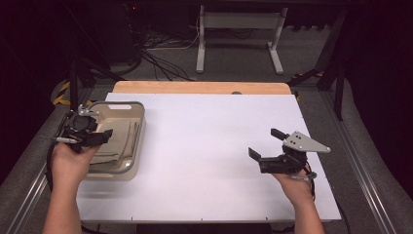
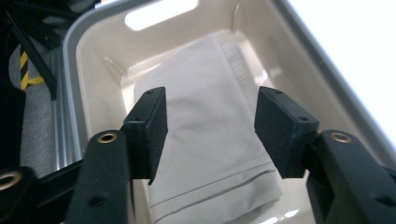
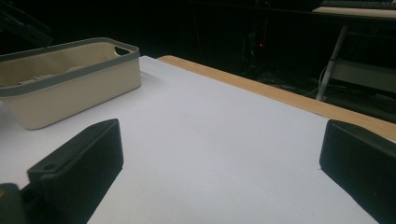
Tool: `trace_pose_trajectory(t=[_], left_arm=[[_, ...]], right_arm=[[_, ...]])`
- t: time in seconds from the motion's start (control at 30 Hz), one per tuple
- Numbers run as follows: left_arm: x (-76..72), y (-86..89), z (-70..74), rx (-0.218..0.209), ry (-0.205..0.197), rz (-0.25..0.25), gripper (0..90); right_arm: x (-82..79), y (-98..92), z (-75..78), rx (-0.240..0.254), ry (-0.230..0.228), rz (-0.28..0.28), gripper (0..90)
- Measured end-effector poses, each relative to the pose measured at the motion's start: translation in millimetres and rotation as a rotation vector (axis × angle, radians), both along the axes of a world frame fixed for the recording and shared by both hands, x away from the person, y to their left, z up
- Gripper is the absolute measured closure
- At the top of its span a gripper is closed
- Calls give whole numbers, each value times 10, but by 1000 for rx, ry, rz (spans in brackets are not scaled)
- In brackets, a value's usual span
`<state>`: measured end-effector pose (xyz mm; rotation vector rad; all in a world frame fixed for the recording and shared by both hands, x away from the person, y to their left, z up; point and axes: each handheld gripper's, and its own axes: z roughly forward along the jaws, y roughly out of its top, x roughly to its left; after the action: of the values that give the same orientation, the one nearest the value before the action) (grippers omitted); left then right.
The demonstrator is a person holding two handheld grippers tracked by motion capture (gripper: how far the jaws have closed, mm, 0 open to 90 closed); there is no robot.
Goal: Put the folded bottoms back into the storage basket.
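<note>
From up high we've got the left gripper (image 1: pixel 100 136) hanging over the bin (image 1: pixel 138 141) at the table's (image 1: pixel 214 146) left edge, with the folded cloth (image 1: pixel 117 141) lying flat inside. The right gripper (image 1: pixel 265 146) sits well apart over bare table, jaws spread wide, nothing in them.

Left gripper view: the jaws are about half open with the cloth (image 2: pixel 205 140) below and between them, not pinched, so we'd call it let go. The risk we see is a pad snagging a top fold on the way out and dragging the stack open, or the hand clipping the bin wall (image 2: pixel 93 93) and shoving the bin toward the table edge, since it sits close to it.

Right gripper view: wide open jaws over white table, bin (image 3: pixel 70 88) off to the left. Not much to go wrong here unless it swings over and bumps the bin
</note>
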<state>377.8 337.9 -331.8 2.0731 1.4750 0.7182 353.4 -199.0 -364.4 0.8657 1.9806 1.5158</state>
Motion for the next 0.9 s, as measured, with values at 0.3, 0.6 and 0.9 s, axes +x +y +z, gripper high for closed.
trace_pose_trajectory(t=[0.3,0.6,0.9], left_arm=[[-109,-216,-91,-35,-64,-20,286],[-140,-397,-195,-144,-141,-122,109],[-268,-357,-173,-401,-308,-262,81]], right_arm=[[-7,33,-1,-9,1,10,3],[-16,3,10,11,-3,11,1],[-9,10,1,8,-5,10,0]])
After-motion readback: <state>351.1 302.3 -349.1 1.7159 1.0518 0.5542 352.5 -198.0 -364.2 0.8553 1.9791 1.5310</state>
